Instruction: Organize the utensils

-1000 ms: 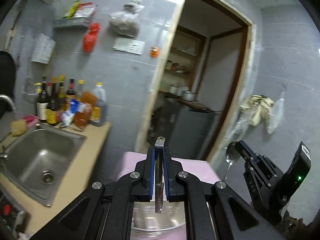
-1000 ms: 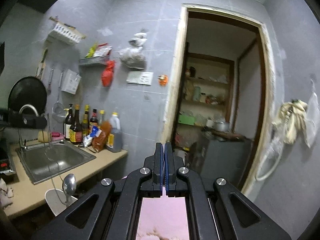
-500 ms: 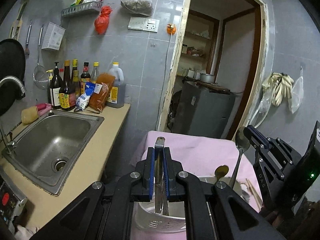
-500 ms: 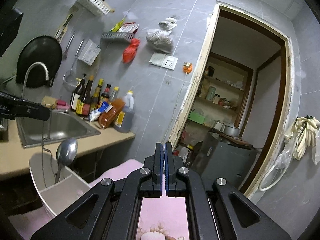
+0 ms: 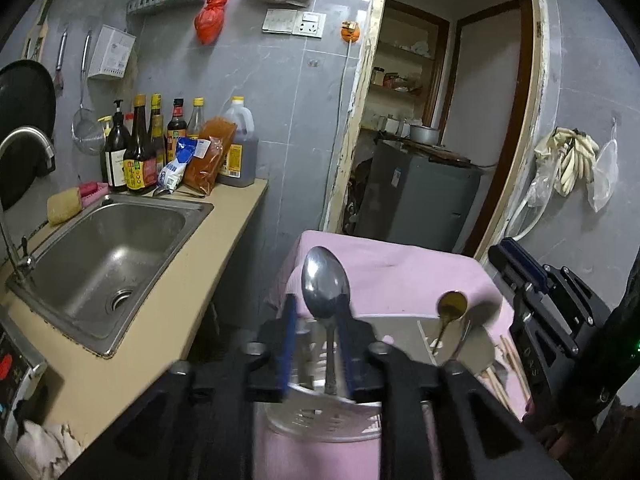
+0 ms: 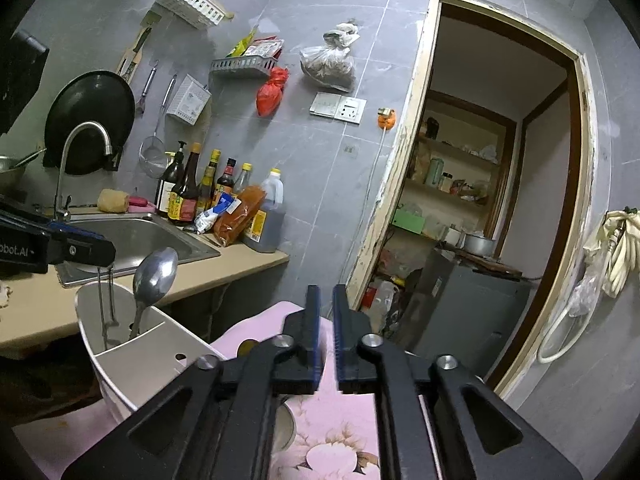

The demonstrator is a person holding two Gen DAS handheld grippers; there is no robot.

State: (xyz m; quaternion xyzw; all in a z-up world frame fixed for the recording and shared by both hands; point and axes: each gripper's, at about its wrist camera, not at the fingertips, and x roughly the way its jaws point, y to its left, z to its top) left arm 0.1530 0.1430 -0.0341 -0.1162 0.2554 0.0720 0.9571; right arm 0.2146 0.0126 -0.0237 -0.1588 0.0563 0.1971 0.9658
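Both tools have just been opened: a steel spoon [image 5: 326, 292] is seen standing unclamped between the left tool's [image 5: 316, 316] jaws in the white holder [image 6: 132, 356], while nothing is held by the right tool [image 6: 326, 320].

Large shiny steel spoon [image 5: 325, 286] stands upright, bowl up, handle down in a white slotted plastic utensil holder [image 5: 320, 414] on the pink cloth. Small brass-coloured spoon [image 5: 451, 307] leans bowl-up in the neighbouring compartment. Wooden chopsticks [image 5: 510, 364] lie beside the holder (partly hidden).
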